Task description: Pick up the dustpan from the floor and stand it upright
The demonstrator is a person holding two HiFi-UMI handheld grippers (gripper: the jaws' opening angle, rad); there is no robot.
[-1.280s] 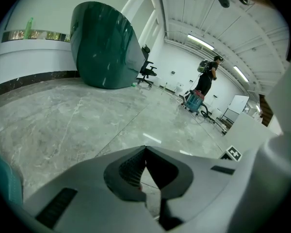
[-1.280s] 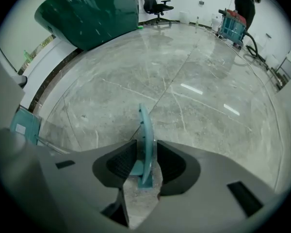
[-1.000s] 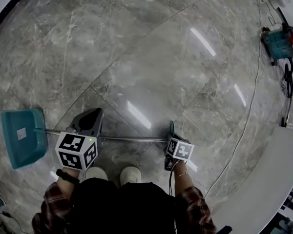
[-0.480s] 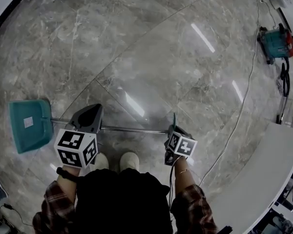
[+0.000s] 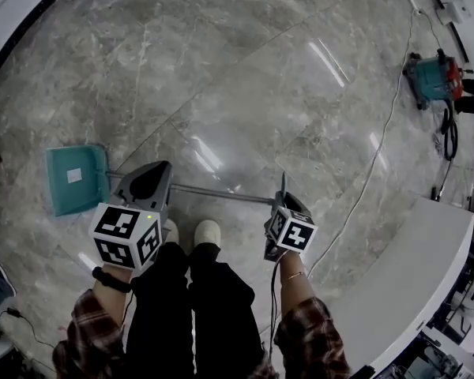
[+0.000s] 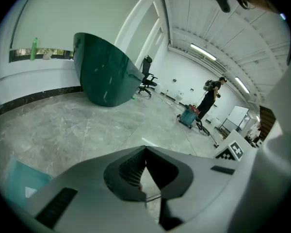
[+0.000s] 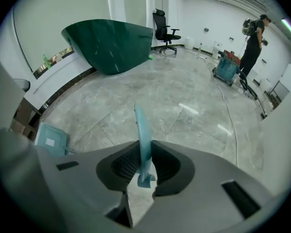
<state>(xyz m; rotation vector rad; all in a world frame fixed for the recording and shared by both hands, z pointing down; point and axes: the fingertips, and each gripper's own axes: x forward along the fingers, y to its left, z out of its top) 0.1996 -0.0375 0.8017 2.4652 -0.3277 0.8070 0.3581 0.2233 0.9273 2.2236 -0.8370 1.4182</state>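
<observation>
The teal dustpan (image 5: 75,178) hangs level above the floor on its long metal pole (image 5: 221,193). My left gripper (image 5: 150,183) is shut on the pole close to the pan. In the left gripper view the pole (image 6: 154,196) crosses between the nearly closed jaws of that gripper (image 6: 146,178), with the pan (image 6: 22,183) at the lower left. My right gripper (image 5: 284,205) is shut on the teal grip (image 5: 283,184) at the pole's other end. The grip (image 7: 143,140) stands up between this gripper's (image 7: 144,166) ribbed pads. Its jaws have just eased open slightly.
A teal machine (image 5: 430,77) with a long cable (image 5: 379,156) sits at the far right, a standing person (image 7: 254,33) beside it. A white curved counter (image 5: 411,283) runs at the lower right. A large dark green curved structure (image 7: 111,42) and an office chair (image 7: 164,25) stand farther off.
Both grippers have risen with the dustpan, which stays level. The floor looks farther away, and the pan has shifted right and up in the head view.
</observation>
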